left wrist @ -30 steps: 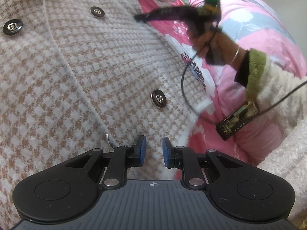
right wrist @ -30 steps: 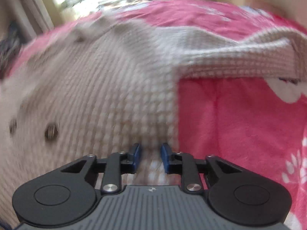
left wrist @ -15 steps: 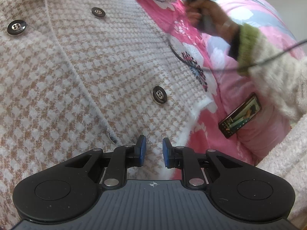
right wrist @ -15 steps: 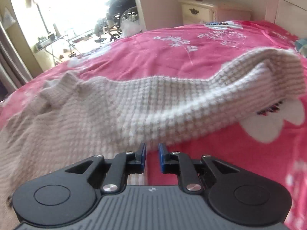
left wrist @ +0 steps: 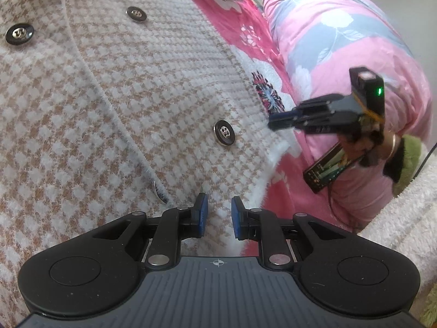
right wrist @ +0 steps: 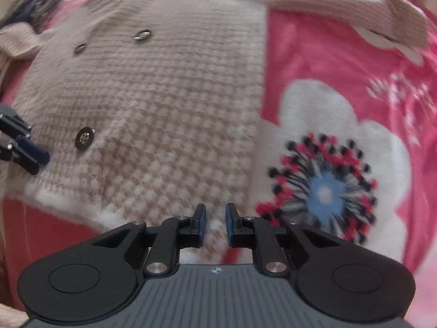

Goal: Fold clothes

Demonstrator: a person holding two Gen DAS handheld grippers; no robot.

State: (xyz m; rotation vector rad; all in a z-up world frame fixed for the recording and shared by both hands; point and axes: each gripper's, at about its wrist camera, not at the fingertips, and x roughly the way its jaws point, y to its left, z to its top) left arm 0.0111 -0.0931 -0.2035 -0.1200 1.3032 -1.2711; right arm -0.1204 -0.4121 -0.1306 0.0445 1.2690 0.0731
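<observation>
A beige-and-white houndstooth knit cardigan (left wrist: 114,104) is lying spread, front up, on a pink floral blanket (right wrist: 327,63), and everything else is sitting in relation to it. The left gripper (left wrist: 218,216) is hovering over the cardigan's lower hem with its blue-padded fingers (left wrist: 202,213) parted by a narrow gap — nothing between them, only knit fabric showing through below. Just beyond its tips, a dark metal button (left wrist: 224,133) is lying on the cardigan's front near the hem, with two more buttons (left wrist: 136,14) farther up toward the collar. The right gripper (right wrist: 215,220) is poised over the cardigan's bottom corner, where the side edge meets the blanket; its fingers are likewise slightly apart and gripping nothing. In the left wrist view this right gripper (left wrist: 284,119) is reaching in from beyond the cardigan's side edge, its tips just past the hem corner, held by a hand (left wrist: 363,139) in a fluffy cream sleeve (left wrist: 409,199) with a green cuff. A phone (left wrist: 327,169) is lying on the blanket beside the cardigan's corner, under that hand. One cardigan sleeve (right wrist: 368,8) is stretching out across the blanket from the shoulder, and a large white flower print (right wrist: 325,147) is sitting on the blanket just off the cardigan's side edge — the right wrist view is somewhat blurred.
</observation>
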